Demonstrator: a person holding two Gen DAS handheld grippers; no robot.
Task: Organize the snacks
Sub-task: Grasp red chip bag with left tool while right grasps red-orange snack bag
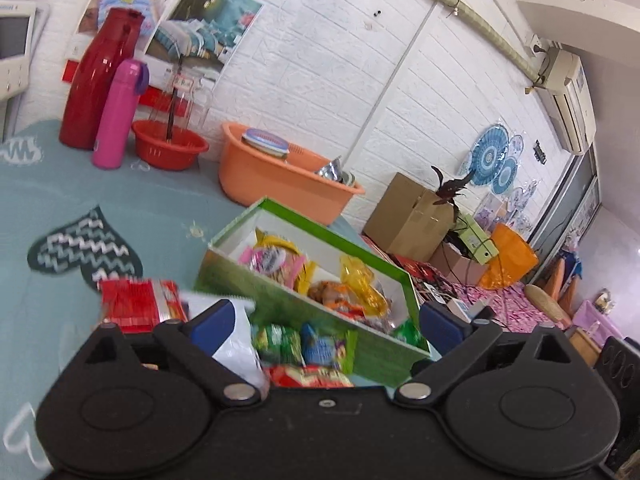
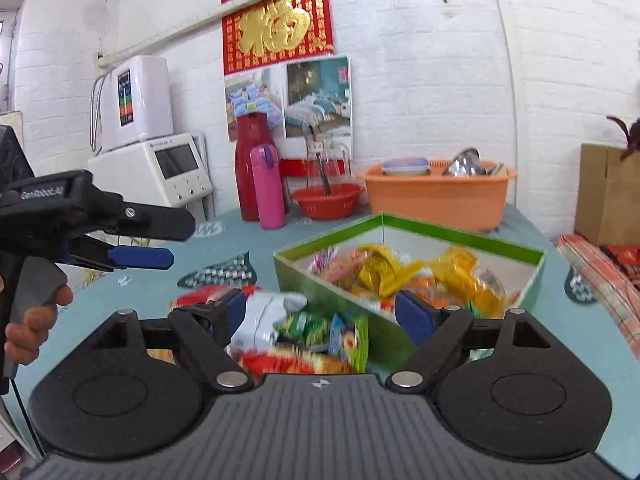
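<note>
A green box (image 1: 280,294) (image 2: 320,276) stands open on the teal tablecloth, with several snack packets inside, among them yellow wrappers (image 1: 360,280) (image 2: 384,272). In front of the box lies a loose pile: a red packet (image 1: 138,304), a white bag (image 1: 236,344) (image 2: 264,316), green and blue packets (image 1: 308,344) (image 2: 328,332). My left gripper (image 1: 326,322) hangs open over the pile, nothing between its blue pads. My right gripper (image 2: 324,314) is open too, above the same pile. The left gripper (image 2: 140,258) shows at the left of the right wrist view, held by a hand (image 2: 32,320).
At the back of the table stand a red jug (image 1: 100,76) (image 2: 250,164), a pink flask (image 1: 118,114) (image 2: 268,186), a red bowl (image 1: 170,144) (image 2: 328,200) and an orange basin (image 1: 280,176) (image 2: 436,196). Cardboard boxes (image 1: 412,216) sit beyond the table's right edge.
</note>
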